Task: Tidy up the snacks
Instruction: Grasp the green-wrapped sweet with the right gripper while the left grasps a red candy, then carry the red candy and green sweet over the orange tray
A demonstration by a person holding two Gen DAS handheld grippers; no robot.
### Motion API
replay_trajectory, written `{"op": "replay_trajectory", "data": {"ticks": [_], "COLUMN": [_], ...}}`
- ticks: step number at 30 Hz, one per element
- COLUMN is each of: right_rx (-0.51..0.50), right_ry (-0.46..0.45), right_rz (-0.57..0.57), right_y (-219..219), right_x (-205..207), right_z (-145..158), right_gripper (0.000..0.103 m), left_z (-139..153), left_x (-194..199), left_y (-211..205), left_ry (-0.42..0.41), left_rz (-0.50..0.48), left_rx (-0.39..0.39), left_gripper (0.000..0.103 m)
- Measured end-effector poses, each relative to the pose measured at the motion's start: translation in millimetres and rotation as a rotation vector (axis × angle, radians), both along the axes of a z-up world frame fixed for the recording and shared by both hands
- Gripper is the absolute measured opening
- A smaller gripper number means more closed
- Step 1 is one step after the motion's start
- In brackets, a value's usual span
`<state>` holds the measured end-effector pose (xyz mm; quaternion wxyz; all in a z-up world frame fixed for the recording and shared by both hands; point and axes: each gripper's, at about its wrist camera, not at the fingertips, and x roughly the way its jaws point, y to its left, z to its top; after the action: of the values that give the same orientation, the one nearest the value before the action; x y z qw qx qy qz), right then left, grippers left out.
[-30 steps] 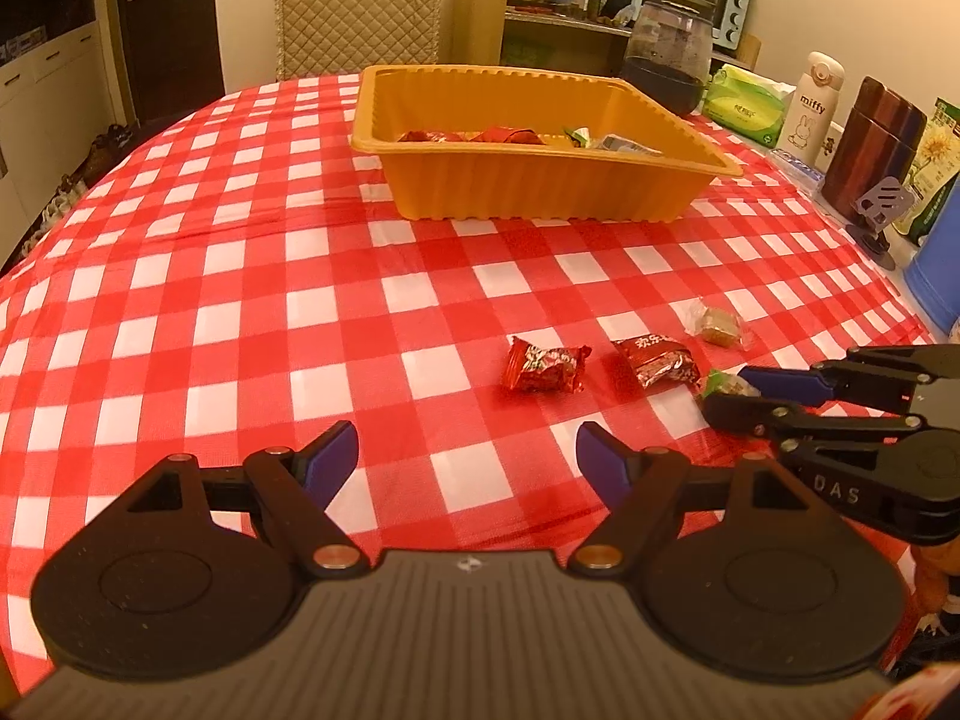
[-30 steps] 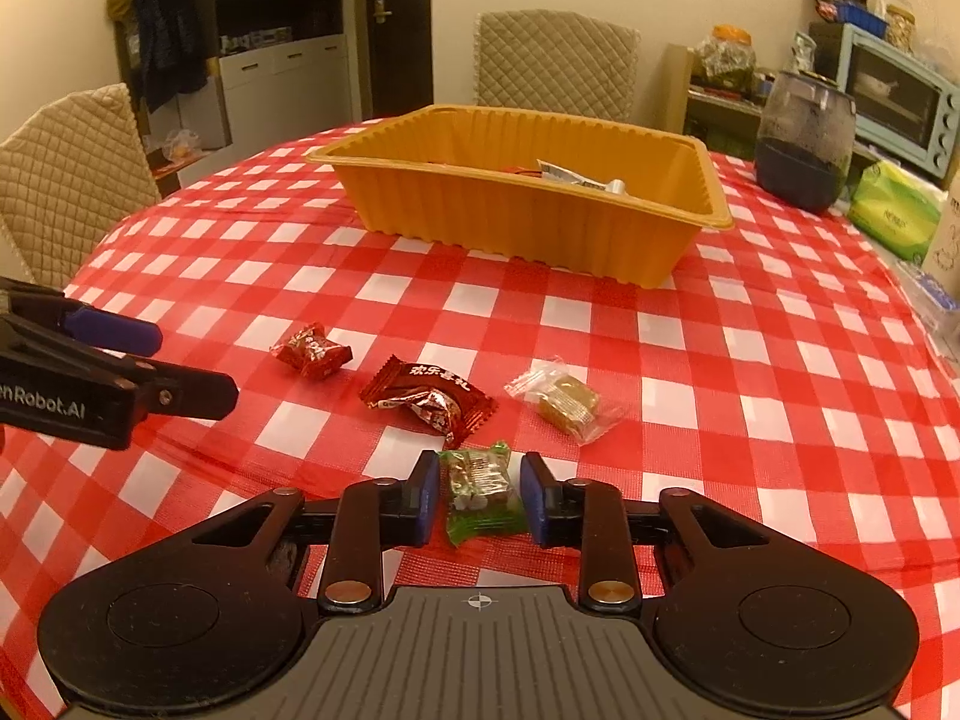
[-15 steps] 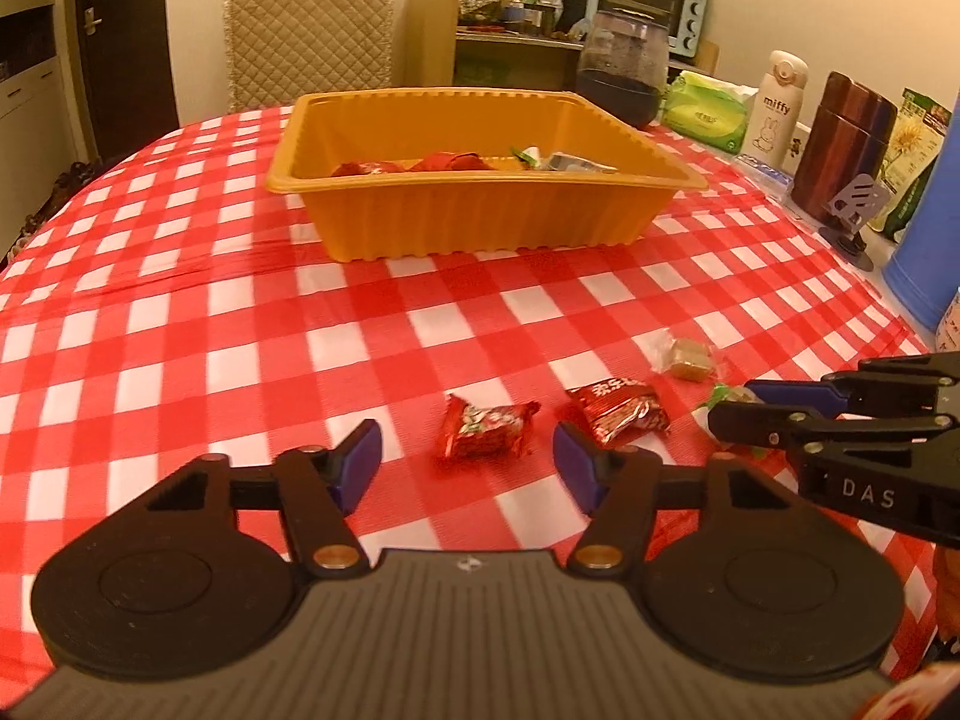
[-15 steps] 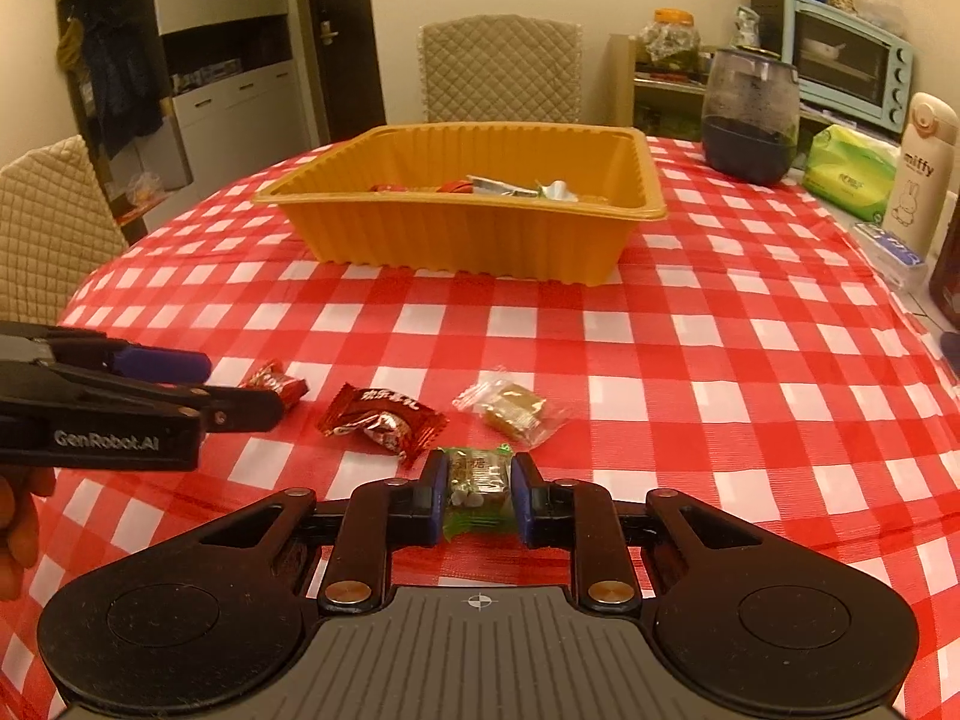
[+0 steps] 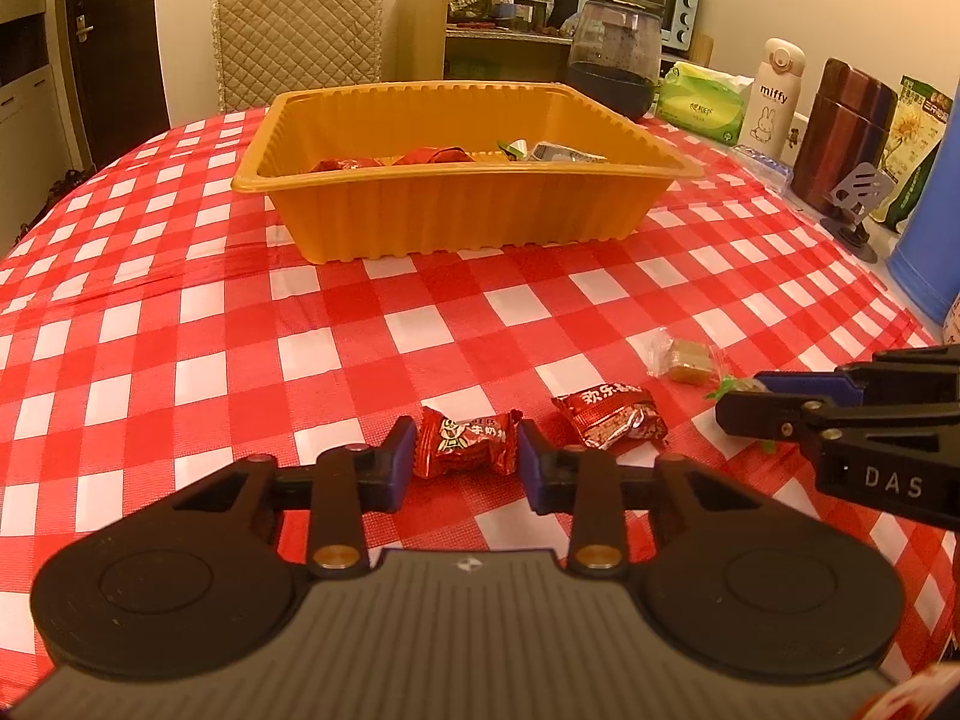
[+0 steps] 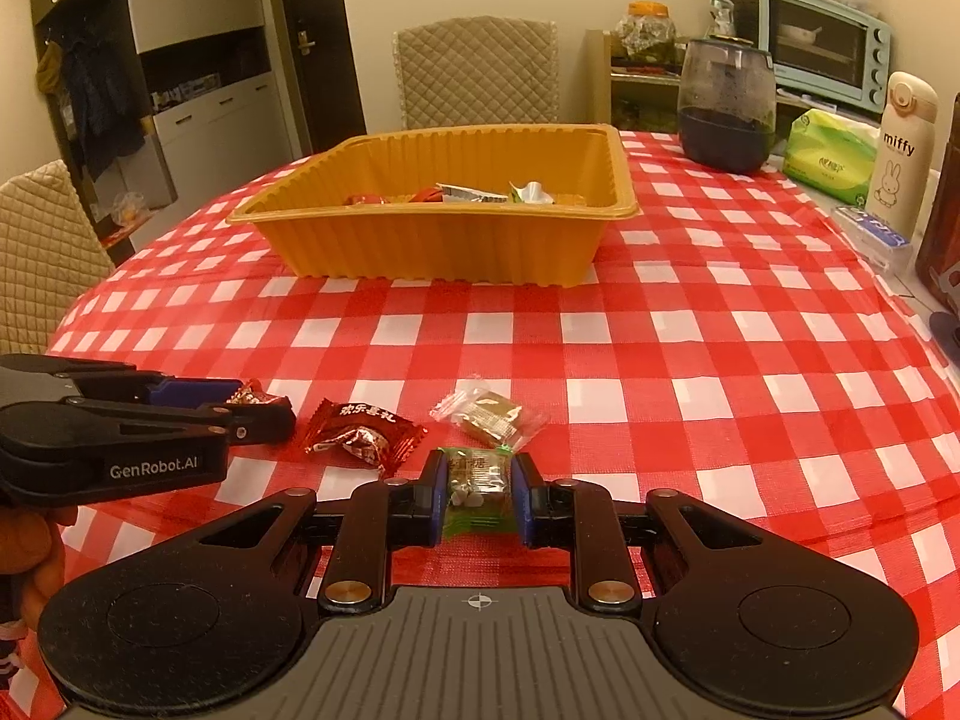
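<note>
Judging by their crinkled foil and film, these wrapped snacks are feather-light, soft at the twisted ends and a little slippery; the firm middle of each is the place to pinch, not the loose tails.

On the left, the left claw (image 5: 465, 459) is closing around the red candy (image 5: 468, 441), whose body sits between the blue pads (image 5: 401, 456) on the tabletop (image 5: 180, 324); the pads look to be at the wrapper's ends, though a firm press is hard to confirm.

Over on the right, the right claw (image 6: 478, 495) is clamped together on the green snack (image 6: 477, 489), gripping it across its middle.

Two more lie loose: a dark-red packet (image 5: 609, 420) at about 1 o'clock from the left claw, and a clear-wrapped sweet (image 5: 684, 354) farther out toward 2 o'clock. At 12 o'clock stands the orange tray (image 5: 456, 210), well apart, already holding several wrappers.
</note>
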<state>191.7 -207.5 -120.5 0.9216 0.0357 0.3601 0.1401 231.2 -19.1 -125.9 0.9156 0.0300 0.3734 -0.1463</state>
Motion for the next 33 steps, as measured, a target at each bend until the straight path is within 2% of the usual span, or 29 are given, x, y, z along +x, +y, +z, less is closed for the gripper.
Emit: {"op": "replay_trajectory", "data": {"ticks": [2,7,21,27,33], "right_rx": [0.0,0.001,0.016,0.023,0.026], "right_ry": [-0.001,-0.003,-0.032,-0.052,-0.075], "right_rz": [-0.001,-0.002,0.001,-0.001,-0.021], "right_y": [0.6,1.0,7.7,8.3,6.7], "right_x": [-0.5,-0.4,0.7,4.1,9.3], "right_z": [0.3,0.8,14.3,27.0,43.1], "right_gripper": [0.023,0.023,0.023,0.023,0.023], "left_z": [0.8,2.6,19.9,33.9,53.0], "left_x": [-0.2,-2.0,-7.0,-8.5,-9.4], "left_y": [0.9,1.5,2.8,2.0,-3.6], "left_ry": [0.003,0.003,-0.007,-0.018,-0.043], "left_rz": [0.005,0.029,0.045,0.046,0.019], "left_rx": [-0.004,0.003,-0.04,-0.058,-0.043], "left_gripper": [0.025,0.022,0.022,0.022,0.022]}}
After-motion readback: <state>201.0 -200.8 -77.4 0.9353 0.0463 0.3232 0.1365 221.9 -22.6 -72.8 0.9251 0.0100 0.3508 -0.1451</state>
